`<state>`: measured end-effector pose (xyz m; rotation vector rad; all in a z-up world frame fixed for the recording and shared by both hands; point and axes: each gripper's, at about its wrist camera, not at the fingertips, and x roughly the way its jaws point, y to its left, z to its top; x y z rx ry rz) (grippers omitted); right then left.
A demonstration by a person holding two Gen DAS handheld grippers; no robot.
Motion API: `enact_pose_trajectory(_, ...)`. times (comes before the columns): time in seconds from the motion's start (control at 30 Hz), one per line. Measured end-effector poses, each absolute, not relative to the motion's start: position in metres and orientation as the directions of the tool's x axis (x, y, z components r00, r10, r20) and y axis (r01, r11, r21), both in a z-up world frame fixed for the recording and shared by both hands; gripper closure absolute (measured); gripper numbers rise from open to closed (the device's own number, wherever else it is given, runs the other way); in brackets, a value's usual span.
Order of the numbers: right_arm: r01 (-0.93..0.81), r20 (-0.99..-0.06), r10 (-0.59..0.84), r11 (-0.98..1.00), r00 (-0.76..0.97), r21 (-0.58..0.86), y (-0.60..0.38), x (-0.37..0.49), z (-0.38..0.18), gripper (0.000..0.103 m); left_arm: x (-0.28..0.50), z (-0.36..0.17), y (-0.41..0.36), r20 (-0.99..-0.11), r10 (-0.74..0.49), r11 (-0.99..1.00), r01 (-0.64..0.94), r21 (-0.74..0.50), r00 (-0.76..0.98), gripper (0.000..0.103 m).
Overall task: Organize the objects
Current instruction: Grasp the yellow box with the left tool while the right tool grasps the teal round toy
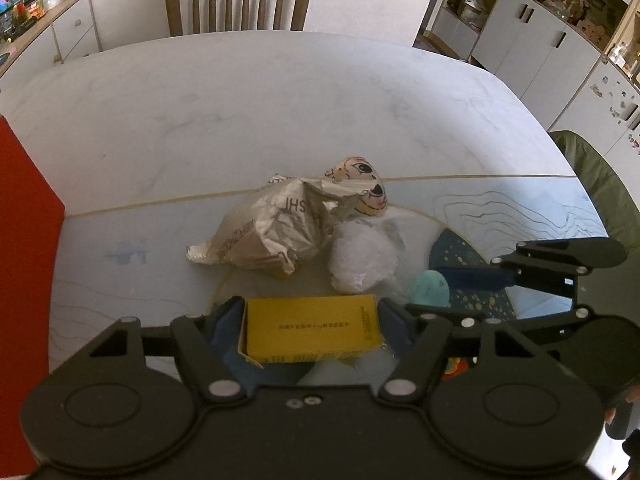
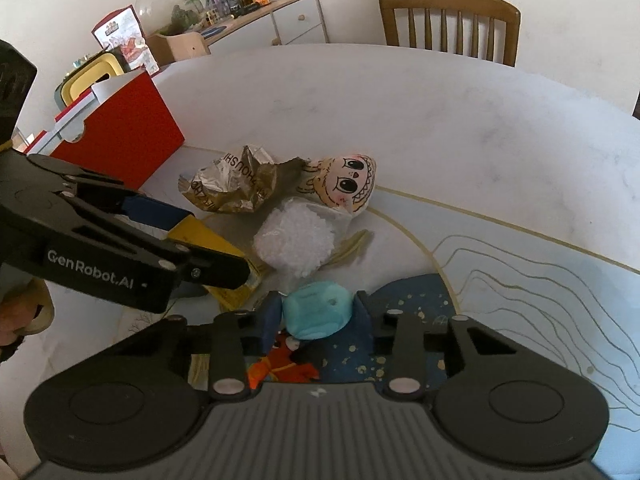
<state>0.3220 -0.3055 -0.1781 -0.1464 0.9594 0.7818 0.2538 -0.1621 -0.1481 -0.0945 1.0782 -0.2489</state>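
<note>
A yellow box (image 1: 312, 328) sits between the fingers of my left gripper (image 1: 311, 312), and both blue pads touch its sides. In the right wrist view that gripper (image 2: 192, 236) comes in from the left with the yellow box (image 2: 204, 236) in it. My right gripper (image 2: 318, 308) is shut on a soft teal lump (image 2: 318, 316) low over the dark blue patch of the mat (image 2: 400, 300). Beyond them lie a crumpled foil bag (image 2: 236, 184), a white fluffy ball in plastic (image 2: 296, 240) and a packet with a cartoon face (image 2: 348, 182).
A red box (image 2: 120, 128) stands open-topped at the table's left. The pale marble table (image 1: 280, 100) stretches away to a wooden chair (image 1: 240, 0). A green jacket (image 1: 592, 184) hangs off the right edge. Cabinets line the walls.
</note>
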Motion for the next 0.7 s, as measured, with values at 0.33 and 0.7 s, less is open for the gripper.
enact_pose_trajectory(0.33,-0.625,-0.779,0.51,0.754,0.364,0.202,-0.314,0.305,-0.16,0.065,0.239,-0.138,-0.157,-0.86,-0.242,0.97,0.139,-0.2,0.449,0.033)
enact_pose_trajectory(0.7,-0.619,-0.762,0.509,0.764,0.401,0.184,-0.314,0.268,-0.12,0.065,0.209,-0.098,-0.149,-0.83,-0.263,0.964,0.171,-0.204,0.492,0.033)
